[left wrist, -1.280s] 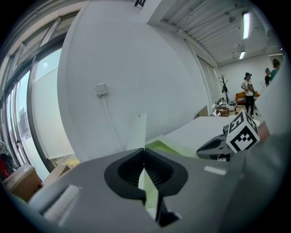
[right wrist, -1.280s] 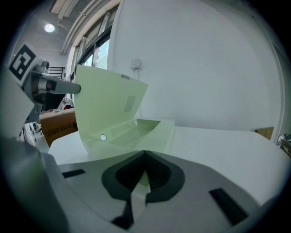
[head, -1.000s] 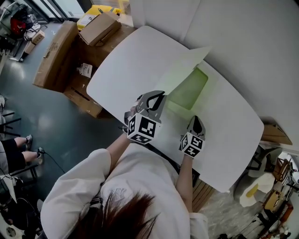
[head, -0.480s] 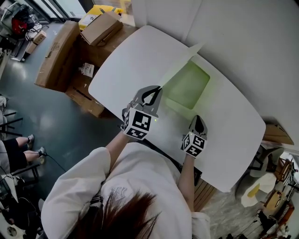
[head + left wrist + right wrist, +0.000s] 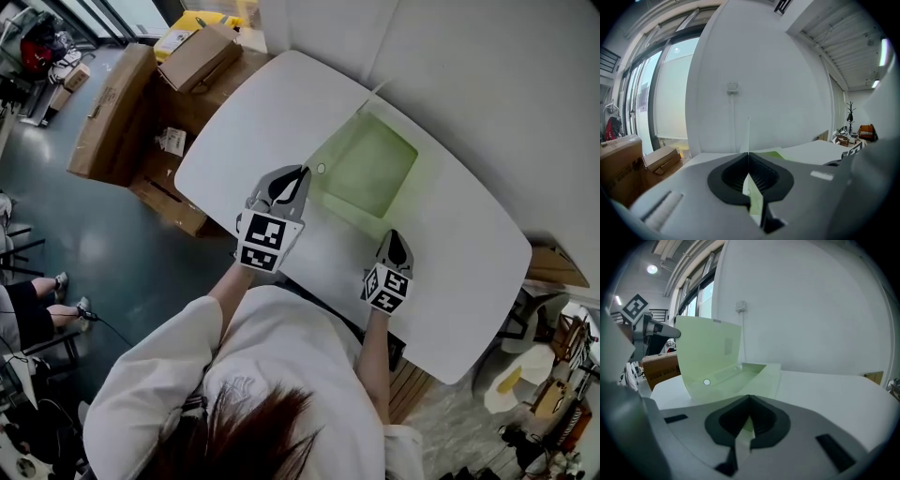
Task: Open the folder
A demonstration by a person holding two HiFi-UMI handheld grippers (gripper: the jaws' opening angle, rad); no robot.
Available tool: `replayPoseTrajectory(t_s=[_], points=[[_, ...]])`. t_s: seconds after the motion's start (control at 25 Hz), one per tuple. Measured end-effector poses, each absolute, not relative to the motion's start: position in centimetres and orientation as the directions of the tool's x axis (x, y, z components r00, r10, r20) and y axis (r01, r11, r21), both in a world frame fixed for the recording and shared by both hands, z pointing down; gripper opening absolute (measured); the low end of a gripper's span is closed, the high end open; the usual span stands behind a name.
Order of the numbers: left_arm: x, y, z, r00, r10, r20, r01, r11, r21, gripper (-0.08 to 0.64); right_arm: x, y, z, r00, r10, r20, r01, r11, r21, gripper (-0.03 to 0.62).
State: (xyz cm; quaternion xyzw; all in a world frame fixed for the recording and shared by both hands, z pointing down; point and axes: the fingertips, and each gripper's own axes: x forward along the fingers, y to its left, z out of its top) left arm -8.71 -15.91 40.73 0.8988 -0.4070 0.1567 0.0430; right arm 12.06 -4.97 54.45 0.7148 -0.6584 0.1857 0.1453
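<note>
A pale green see-through folder [image 5: 370,169] lies on the white table [image 5: 244,131]. Its front cover [image 5: 708,355] stands almost upright along the left side, with a small round snap [image 5: 707,382] on it. My left gripper [image 5: 300,175] is shut on the cover's free edge, which shows as a thin sheet [image 5: 749,136] edge-on between the jaws of the left gripper [image 5: 749,155]. My right gripper [image 5: 395,236] is shut on the near edge of the folder's back sheet [image 5: 740,439], which it pins to the table. The right gripper [image 5: 750,398] looks into the open folder.
Cardboard boxes [image 5: 112,108] stand on the floor past the table's left edge, one smaller box [image 5: 197,56] on top. A white wall [image 5: 487,84] runs close behind the table. The table's near edge is against the person's body.
The left gripper has moved left with the cover, swinging it from a slant over the folder to nearly upright. More of the green inside shows. The right gripper has stayed put.
</note>
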Motion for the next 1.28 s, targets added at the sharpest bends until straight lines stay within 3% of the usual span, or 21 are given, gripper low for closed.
replayPoseTrajectory(t_s=[1.28], points=[[-12.2,-18.2,41.3,0.560,-0.768,0.311,-0.820,-0.567,0.077,0.009,12.2,-5.0,54.4,0.046,-0.889,0.456,-0.997,-0.070,-0.035,0.006]])
